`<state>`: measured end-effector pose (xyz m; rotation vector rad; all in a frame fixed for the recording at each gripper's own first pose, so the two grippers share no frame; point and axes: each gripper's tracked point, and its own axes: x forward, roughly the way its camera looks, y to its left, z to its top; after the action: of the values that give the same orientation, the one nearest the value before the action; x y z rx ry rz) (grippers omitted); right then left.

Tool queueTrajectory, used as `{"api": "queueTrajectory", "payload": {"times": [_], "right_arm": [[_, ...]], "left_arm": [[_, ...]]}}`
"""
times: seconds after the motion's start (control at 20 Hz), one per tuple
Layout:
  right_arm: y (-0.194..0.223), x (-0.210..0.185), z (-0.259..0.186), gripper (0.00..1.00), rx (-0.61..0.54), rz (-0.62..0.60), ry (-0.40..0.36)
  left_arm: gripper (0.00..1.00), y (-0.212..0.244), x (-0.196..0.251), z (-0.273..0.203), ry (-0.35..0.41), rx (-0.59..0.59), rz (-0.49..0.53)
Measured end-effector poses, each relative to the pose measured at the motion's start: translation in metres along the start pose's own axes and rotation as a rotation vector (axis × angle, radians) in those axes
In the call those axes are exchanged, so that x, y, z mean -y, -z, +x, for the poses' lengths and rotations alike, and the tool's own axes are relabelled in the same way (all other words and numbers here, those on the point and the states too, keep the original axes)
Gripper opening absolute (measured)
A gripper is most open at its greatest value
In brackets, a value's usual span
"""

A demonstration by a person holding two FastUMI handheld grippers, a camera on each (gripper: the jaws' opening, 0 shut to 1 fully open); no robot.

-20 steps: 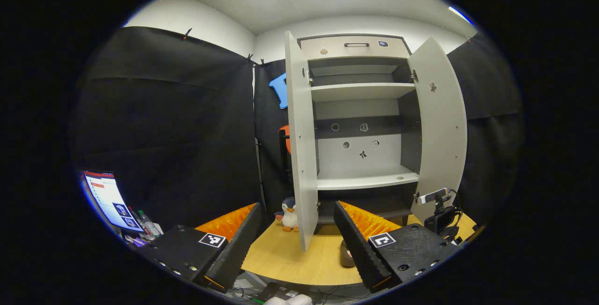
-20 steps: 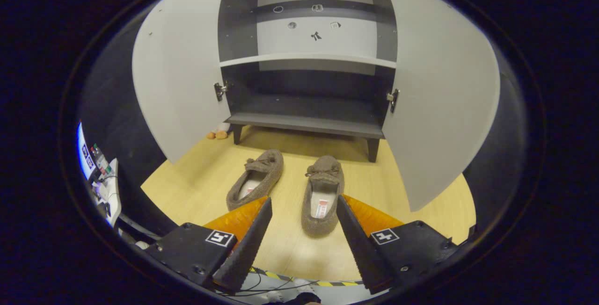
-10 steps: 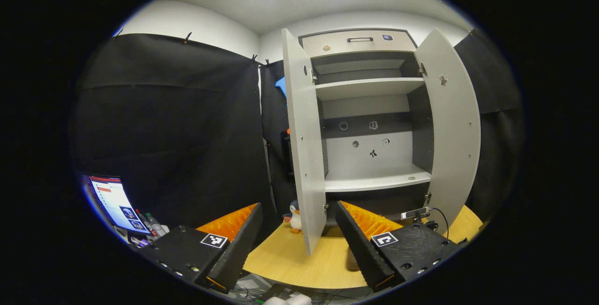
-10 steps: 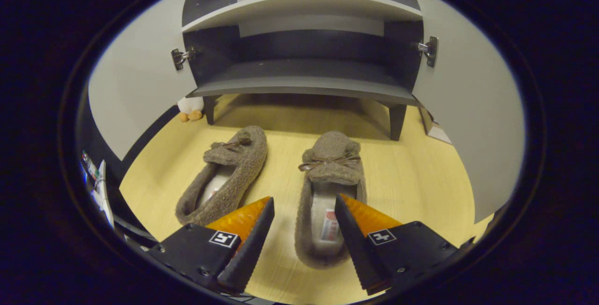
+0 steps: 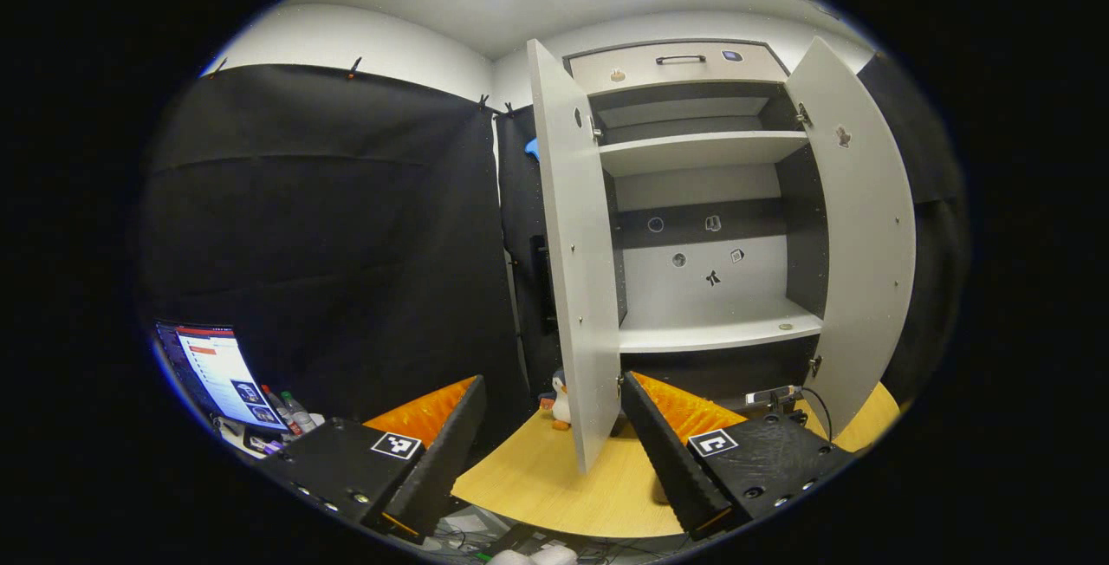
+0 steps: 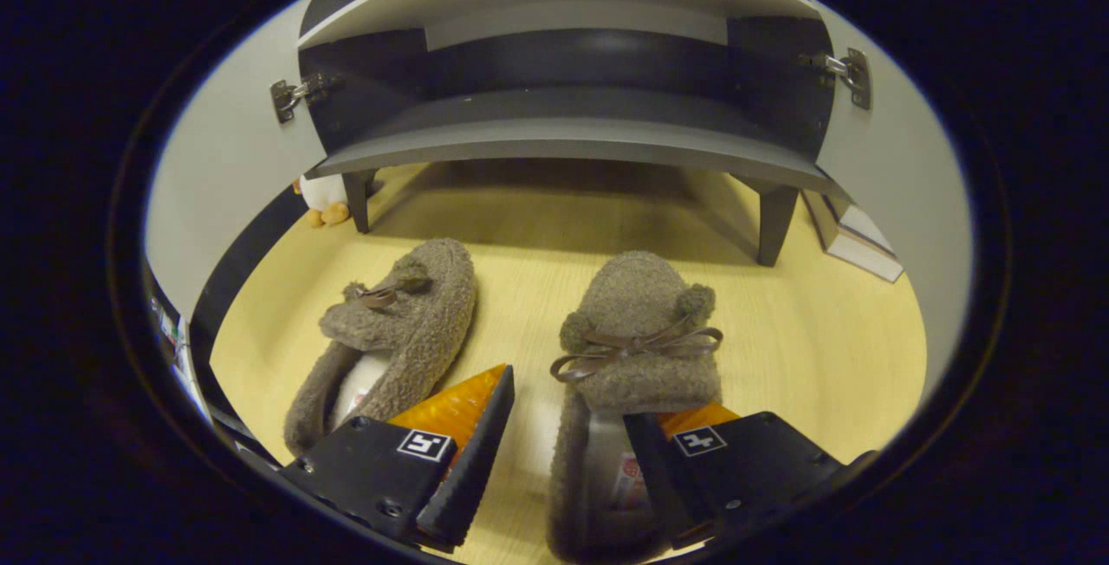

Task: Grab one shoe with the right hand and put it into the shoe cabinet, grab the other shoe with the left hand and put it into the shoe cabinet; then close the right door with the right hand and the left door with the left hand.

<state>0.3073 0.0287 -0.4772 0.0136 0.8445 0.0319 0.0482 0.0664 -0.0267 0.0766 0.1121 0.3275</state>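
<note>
Two brown fuzzy slippers lie side by side on the wooden floor in front of the open shoe cabinet (image 6: pixel 572 145). In the right gripper view the right slipper (image 6: pixel 637 322) has a bow on top, and the left slipper (image 6: pixel 403 322) lies apart from it. My right gripper (image 6: pixel 567 400) is open and low over the right slipper, one finger inside its opening, the other outside its left wall. In the left gripper view my left gripper (image 5: pixel 552 381) stands open and holds nothing, well back from the cabinet (image 5: pixel 710 335), whose left door (image 5: pixel 576 262) and right door (image 5: pixel 862 227) stand open.
A small penguin toy (image 6: pixel 322 197) sits by the cabinet's left leg and also appears as the penguin (image 5: pixel 561 400) beside the left door. A flat box (image 6: pixel 853 231) lies under the cabinet's right side. A monitor (image 5: pixel 217 370) and bottles stand at the far left.
My right gripper has dropped and moved forward onto the right slipper, so one finger now sits inside its opening. The left gripper has shifted slightly and stays open.
</note>
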Motion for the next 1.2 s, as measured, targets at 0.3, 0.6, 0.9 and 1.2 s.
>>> {"api": "queueTrajectory", "payload": {"times": [0.3, 0.6, 0.9, 1.2], "right_arm": [[-0.016, 0.013, 0.014, 0.33, 0.044, 0.023, 0.025], [-0.032, -0.002, -0.014, 0.07, 0.083, -0.046, -0.015], [-0.079, -0.014, -0.083, 0.07, 0.192, -0.035, -0.049], [-0.164, -0.022, -0.154, 0.07, 0.335, -0.008, -0.071]], "left_arm": [[0.96, 0.003, -0.002, 0.001, -0.011, -0.01, -0.013], [0.96, 0.002, -0.001, -0.008, 0.02, -0.002, -0.023], [0.96, 0.006, 0.004, -0.024, 0.068, 0.016, -0.017], [0.96, 0.014, 0.004, -0.034, 0.094, 0.021, -0.033]]}}
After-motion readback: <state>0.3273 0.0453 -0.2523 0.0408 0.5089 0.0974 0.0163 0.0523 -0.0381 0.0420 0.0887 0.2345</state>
